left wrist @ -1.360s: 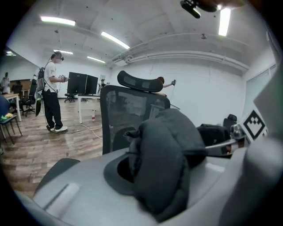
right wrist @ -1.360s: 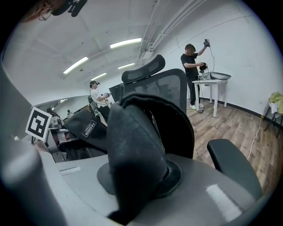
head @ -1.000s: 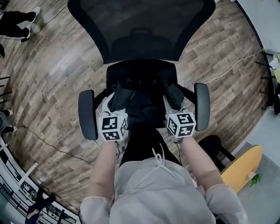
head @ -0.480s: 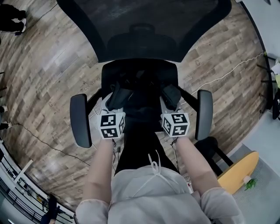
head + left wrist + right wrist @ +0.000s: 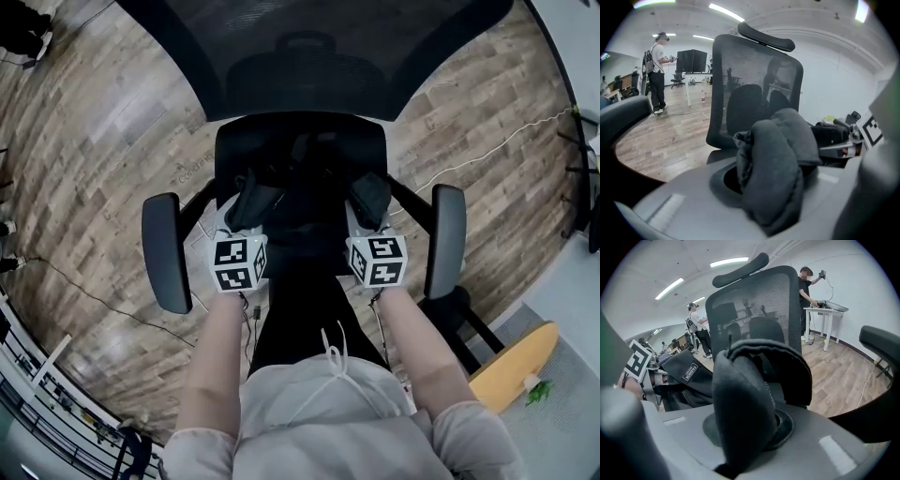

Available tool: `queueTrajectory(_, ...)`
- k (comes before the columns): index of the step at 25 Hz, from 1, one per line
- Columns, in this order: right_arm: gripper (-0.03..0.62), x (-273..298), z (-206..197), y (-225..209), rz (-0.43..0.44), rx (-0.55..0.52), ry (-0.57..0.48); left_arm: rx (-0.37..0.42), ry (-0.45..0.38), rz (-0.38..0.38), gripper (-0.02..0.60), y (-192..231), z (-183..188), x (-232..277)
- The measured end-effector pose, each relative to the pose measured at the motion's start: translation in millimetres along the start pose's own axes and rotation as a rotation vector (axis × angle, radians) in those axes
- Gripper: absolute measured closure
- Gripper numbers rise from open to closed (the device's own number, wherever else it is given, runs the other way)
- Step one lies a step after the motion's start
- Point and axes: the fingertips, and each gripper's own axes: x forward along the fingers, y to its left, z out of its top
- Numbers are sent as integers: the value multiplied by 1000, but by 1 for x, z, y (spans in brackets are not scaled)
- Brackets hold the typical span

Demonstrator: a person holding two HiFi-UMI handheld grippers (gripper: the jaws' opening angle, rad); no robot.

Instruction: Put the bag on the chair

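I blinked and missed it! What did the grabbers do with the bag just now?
The left gripper and right gripper carried the bag lower, toward the seat of the chair. Nothing was let go: both stay shut on the bag. The chair stands where it was.

The head view is looking steeply down from above onto the black mesh-backed office chair (image 5: 309, 47), while cameras riding the left gripper (image 5: 251, 202) and right gripper (image 5: 370, 197) are facing that chair's backrest from very close behind the bunched black fabric bag (image 5: 773, 173), all three sharing both.
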Motion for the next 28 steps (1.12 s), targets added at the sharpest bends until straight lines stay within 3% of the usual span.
queueTrajectory(7, 560, 13, -26, -5, -32, 18, 78, 29, 78, 19, 529, 5, -28, 12)
queueTrajectory(12, 560, 19, -46, -1, -77, -61, 115, 51, 129, 17, 529, 6, -51, 17)
queueTrajectory(18, 557, 26, -63, 2, -53, -59, 159, 18, 160, 37, 523, 14, -73, 21)
queueTrajectory(28, 557, 45, -92, 4, -13, -94, 204, 79, 169, 23, 517, 17, -100, 31)
